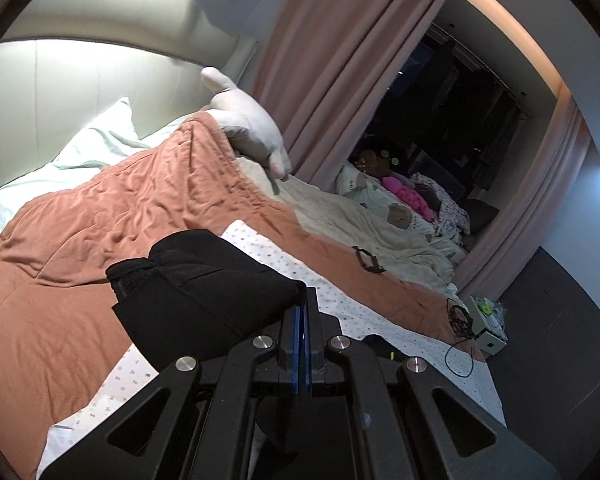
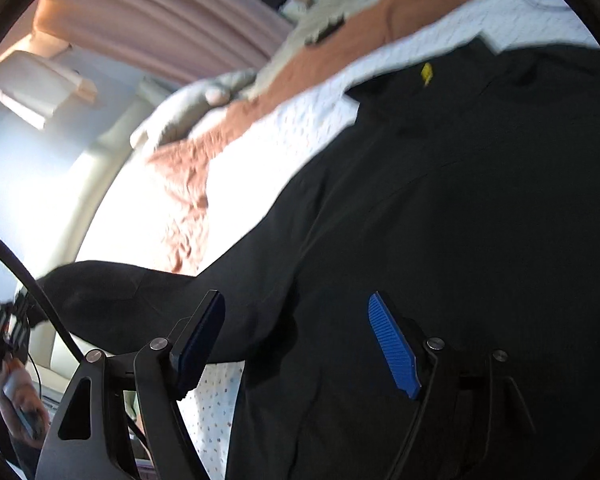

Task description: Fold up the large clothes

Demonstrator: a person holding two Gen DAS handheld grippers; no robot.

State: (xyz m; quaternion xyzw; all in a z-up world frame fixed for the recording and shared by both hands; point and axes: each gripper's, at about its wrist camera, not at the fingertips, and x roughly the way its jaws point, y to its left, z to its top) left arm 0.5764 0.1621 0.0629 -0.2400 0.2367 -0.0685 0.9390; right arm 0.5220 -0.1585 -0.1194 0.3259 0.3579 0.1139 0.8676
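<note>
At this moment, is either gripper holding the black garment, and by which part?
The left gripper is shut on the black garment, pinching the end of what looks like a sleeve, lifted off the bed. The right gripper is open above it, holding nothing.

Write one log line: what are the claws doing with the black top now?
left claw: shut on black top | right claw: open, above top | bed: under top

One black garment (image 2: 440, 220) lies across one bed (image 1: 340, 304), with one yellow tag (image 2: 426, 72) on it. Two grippers show: the left gripper (image 1: 302, 304) and the right gripper (image 2: 296, 344), each with two blue pads. One rust-coloured quilt (image 1: 100, 220), one cream blanket (image 1: 360, 220), one pale pillow (image 1: 88, 148), one pink curtain (image 1: 320, 60) (a second panel hangs further right), and one grey plush toy (image 1: 248, 120).
</note>
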